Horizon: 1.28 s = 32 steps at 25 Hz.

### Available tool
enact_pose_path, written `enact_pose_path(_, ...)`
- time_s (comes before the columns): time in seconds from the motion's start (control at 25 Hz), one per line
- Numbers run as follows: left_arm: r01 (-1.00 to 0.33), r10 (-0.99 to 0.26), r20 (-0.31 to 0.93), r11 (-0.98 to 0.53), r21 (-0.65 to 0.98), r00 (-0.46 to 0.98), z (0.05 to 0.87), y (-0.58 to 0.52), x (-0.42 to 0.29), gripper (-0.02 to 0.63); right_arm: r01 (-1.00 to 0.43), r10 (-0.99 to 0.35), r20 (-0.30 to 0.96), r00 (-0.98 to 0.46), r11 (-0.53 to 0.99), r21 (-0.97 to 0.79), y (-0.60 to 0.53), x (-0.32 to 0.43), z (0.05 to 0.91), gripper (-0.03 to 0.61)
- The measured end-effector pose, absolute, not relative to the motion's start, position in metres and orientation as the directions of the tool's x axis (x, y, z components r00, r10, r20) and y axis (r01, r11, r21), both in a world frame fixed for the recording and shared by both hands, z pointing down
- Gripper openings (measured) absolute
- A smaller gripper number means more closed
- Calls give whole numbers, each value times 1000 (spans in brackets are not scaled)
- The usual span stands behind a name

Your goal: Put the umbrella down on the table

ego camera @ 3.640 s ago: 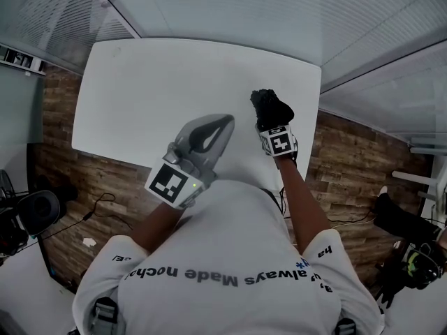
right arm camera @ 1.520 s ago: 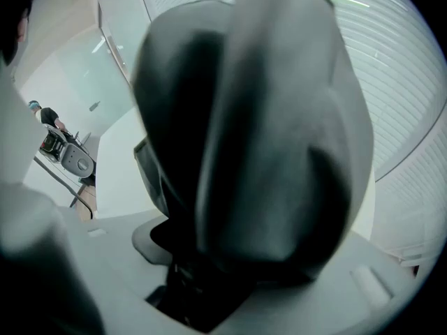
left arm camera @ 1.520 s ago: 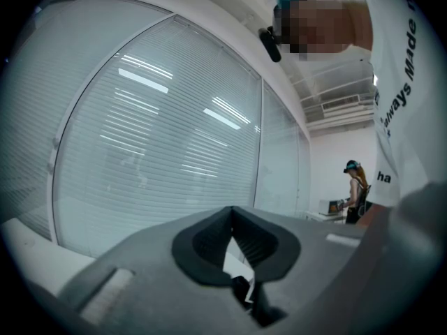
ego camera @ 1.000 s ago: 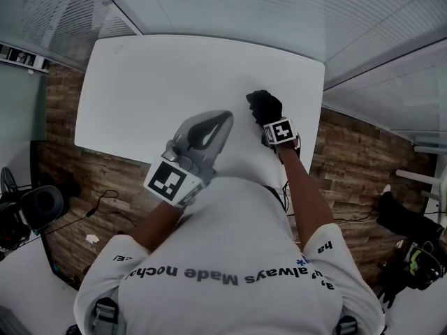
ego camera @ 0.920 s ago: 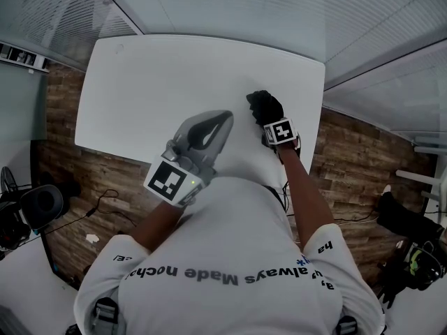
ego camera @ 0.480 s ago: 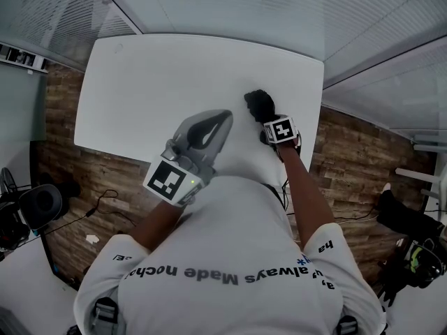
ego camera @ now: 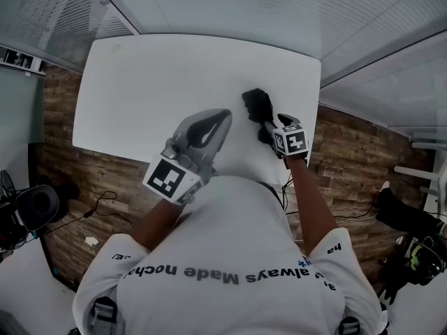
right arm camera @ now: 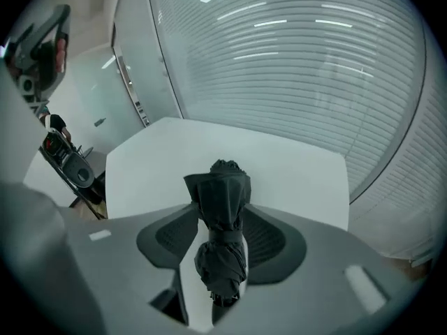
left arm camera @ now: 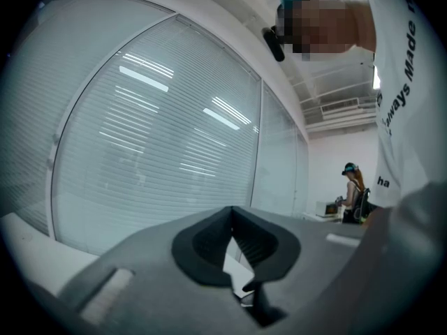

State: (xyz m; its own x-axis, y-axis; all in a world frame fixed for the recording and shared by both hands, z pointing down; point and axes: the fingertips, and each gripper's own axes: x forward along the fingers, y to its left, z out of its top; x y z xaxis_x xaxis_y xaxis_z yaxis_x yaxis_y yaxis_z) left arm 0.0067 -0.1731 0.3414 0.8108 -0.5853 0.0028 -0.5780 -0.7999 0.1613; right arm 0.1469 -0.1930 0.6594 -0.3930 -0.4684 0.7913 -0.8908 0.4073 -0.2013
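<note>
Black folded umbrella (ego camera: 256, 106) lies on the white worktop (ego camera: 154, 75), its long axis running straight ahead from the right gripper (right arm camera: 220, 211). It sits between half-open jaws that have just been narrowing, though they seem not to press it. The left gripper (left arm camera: 232, 213), closed and empty, is farther off.

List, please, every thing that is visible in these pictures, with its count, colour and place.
table: 1, white, centre, in front of the blinds
umbrella: 1, black, folded, at the table's right part
blinds: several panels, pale grey, behind the table
floor: 1, brown wood, on both sides of the table
cable: 1, dark, on the floor at left
other person: 1, far in the background of the left gripper view
T-shirt: 1, white with dark print, on the wearer
left tongs: 1, grey, shut, empty, over the table's near edge
right tongs: 1, grey, umbrella between the jaws, which have just been closing; a gap shows beside one pad
</note>
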Motion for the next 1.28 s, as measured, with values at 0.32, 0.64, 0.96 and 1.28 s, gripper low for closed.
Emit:
enact_pose_path(0.32,-560,-567,1,-813,160,824,339,-170,13,3,-884,-669,600,-438,441,-154,-191,148,556,179)
enact_pose_path(0.64,-546,-554,-4,-823,157,833,337,-173,23,3,-858,-790,348,-504,505,-95,-181,129,428,150)
enact_pose_path(0.96,-552,-560,-14,-820,151,828,333,-178,23,3,-850,-833,176,-525,525,-48,-159,123,345,118)
enact_pose_path(1.28,-553,-562,-24,-820,148,827,329,-181,25,3,-868,-862,103,-497,491,-73,-143,126,325,79)
